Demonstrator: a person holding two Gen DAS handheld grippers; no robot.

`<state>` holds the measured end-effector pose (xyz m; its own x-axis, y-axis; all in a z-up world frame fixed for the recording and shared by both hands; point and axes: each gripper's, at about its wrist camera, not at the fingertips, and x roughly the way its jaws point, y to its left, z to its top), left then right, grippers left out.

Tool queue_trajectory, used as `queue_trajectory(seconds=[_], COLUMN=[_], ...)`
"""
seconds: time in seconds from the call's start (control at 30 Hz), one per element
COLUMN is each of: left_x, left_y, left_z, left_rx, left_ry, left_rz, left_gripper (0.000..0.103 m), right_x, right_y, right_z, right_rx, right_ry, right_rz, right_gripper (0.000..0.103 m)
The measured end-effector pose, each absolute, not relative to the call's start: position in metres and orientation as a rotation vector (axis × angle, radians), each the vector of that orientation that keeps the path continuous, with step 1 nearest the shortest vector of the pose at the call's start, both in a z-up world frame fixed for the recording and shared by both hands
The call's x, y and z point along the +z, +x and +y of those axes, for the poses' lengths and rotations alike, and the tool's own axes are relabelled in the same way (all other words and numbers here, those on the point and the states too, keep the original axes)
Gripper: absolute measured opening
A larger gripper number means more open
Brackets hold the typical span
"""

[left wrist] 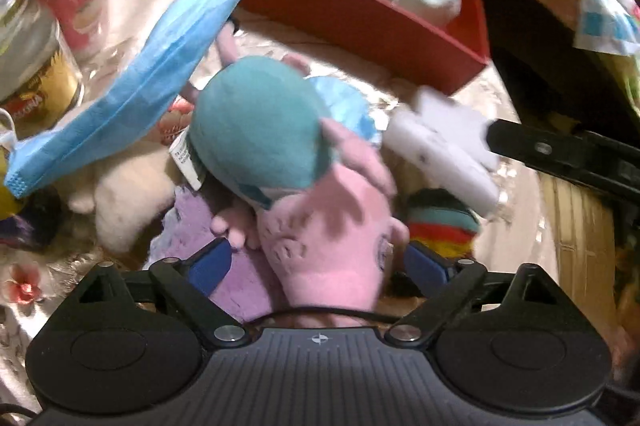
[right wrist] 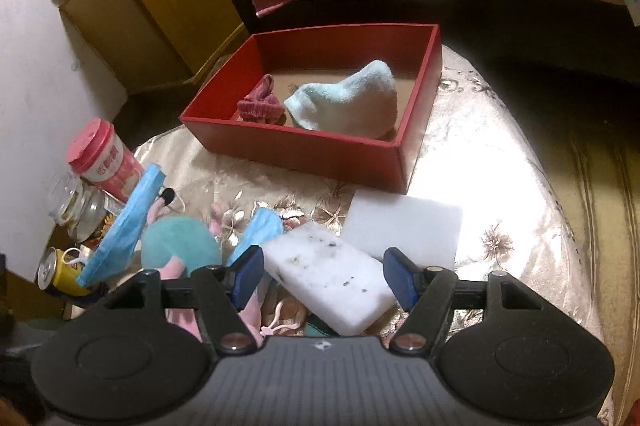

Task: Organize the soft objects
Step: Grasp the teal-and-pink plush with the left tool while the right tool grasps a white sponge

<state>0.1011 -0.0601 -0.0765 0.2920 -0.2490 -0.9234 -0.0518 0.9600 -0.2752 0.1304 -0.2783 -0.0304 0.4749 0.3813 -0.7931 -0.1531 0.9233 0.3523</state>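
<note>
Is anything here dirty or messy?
Yes. The white sponge between the right gripper fingers has dark specks on it, while the other white sponge behind it looks clean. The plush toy and blue face masks lie jumbled in a heap beside the red box.

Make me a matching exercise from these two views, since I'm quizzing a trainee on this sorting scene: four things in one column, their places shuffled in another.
Things:
1. light blue sock
2. speckled white sponge
3. pink plush toy
4. pink-lidded cup

Places:
A. between the left gripper's open fingers
B. inside the red box
C. standing at the table's left edge, beside a glass jar
D. in front of the right gripper, between its fingers

Pairs: 1-B, 2-D, 3-A, 4-C
</note>
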Motion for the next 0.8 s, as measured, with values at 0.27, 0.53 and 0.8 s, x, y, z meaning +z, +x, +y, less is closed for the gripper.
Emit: queue_trajectory(seconds=[0.27,0.53,0.8], left_x=[-0.091,-0.083,-0.056], left_y=[0.119,0.114,0.101], left_z=[-0.043,-0.04,-0.027], left_rx=[-0.076,-0.164,-0.192], left_ry=[-0.452,-0.424,-0.416], left_rz=[1.246,1.214,1.168], left_gripper=[0.089,0.069,0.068], right_x=[-0.037,-0.05,-0.065], right_y=[0.131,0.134,0.144], right_z=[-0.272,-0.267,-0.252], right_rx=[0.36,0.361,0.395], right_ry=[0.223,0.164,0.044], right_rz=[1.054,1.088,1.133], right_gripper=[0.045,0.045,0.054])
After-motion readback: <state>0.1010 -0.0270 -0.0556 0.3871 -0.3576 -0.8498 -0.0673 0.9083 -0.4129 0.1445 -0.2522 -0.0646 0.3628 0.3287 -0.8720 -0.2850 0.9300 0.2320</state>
